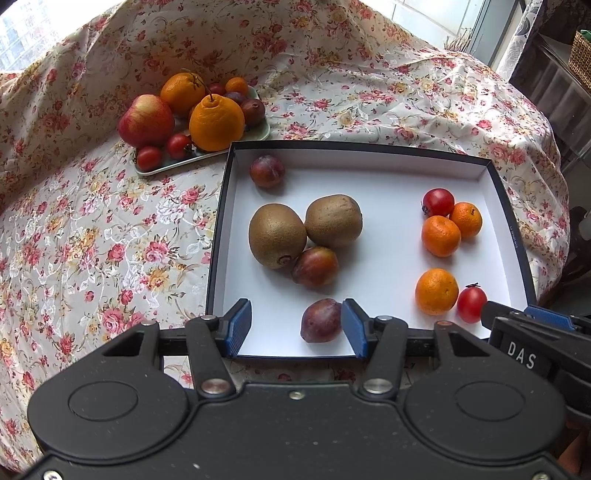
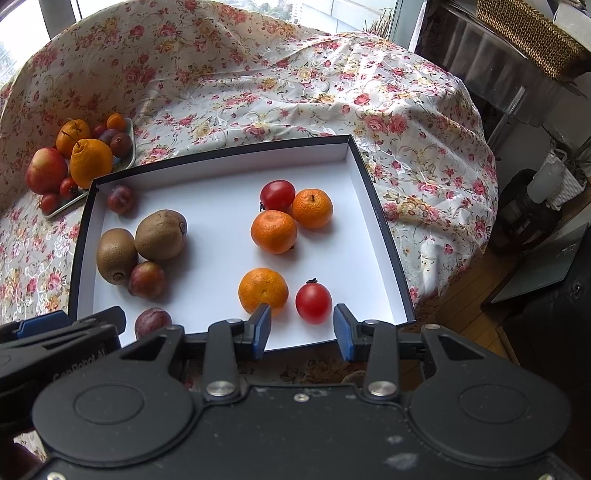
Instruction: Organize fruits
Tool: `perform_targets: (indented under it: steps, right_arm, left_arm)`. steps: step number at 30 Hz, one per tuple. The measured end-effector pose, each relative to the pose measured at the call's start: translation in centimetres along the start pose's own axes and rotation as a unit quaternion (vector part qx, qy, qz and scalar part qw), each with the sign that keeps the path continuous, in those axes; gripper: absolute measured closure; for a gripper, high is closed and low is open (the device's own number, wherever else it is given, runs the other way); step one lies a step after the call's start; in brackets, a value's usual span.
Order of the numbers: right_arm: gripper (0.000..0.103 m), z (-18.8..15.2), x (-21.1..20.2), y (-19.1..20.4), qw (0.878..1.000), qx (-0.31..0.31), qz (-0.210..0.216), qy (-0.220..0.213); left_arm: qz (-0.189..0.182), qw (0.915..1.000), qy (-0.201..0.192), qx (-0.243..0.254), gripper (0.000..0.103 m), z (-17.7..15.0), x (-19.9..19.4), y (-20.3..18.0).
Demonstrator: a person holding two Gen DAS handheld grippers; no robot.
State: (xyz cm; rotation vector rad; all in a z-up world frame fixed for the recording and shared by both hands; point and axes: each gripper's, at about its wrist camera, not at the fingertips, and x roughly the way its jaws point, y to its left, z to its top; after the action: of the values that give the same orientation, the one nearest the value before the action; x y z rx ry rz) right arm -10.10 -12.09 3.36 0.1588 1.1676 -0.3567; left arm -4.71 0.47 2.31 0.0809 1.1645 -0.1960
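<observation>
A white box lid with a dark rim (image 1: 509, 206) (image 2: 373, 206) holds two kiwis (image 1: 277, 235) (image 2: 160, 235), three plums, three mandarins (image 1: 436, 291) (image 2: 263, 291) and two cherry tomatoes. My left gripper (image 1: 297, 328) is open over the box's near edge, with a plum (image 1: 320, 319) between its blue pads, nearer the right one. My right gripper (image 2: 301, 326) is open, just short of a cherry tomato (image 2: 313, 302) (image 1: 471, 304). A green tray (image 1: 177, 162) (image 2: 130, 147) at the back left holds an apple (image 1: 146, 120), large oranges, plums and tomatoes.
A floral cloth (image 1: 92, 240) (image 2: 295, 92) covers the table and rises at the back. The table drops off at the right, where a wicker basket (image 2: 528, 33), a dark stand and wooden floor (image 2: 472, 310) lie. Windows are behind.
</observation>
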Motion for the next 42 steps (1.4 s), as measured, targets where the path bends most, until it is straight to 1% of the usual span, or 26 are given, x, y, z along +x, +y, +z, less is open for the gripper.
perform_targets:
  steps: [26, 42]
  right_arm:
    - [0.062, -0.11, 0.27, 0.06, 1.0, -0.001, 0.0, 0.007]
    - [0.062, -0.36, 0.25, 0.14, 1.0, 0.004, 0.002, 0.009]
  left_arm:
    - [-0.014, 0.9998, 0.015, 0.002, 0.044, -0.04, 0.2, 0.03]
    - [-0.015, 0.9997, 0.018, 0.009, 0.044, -0.07, 0.3, -0.16]
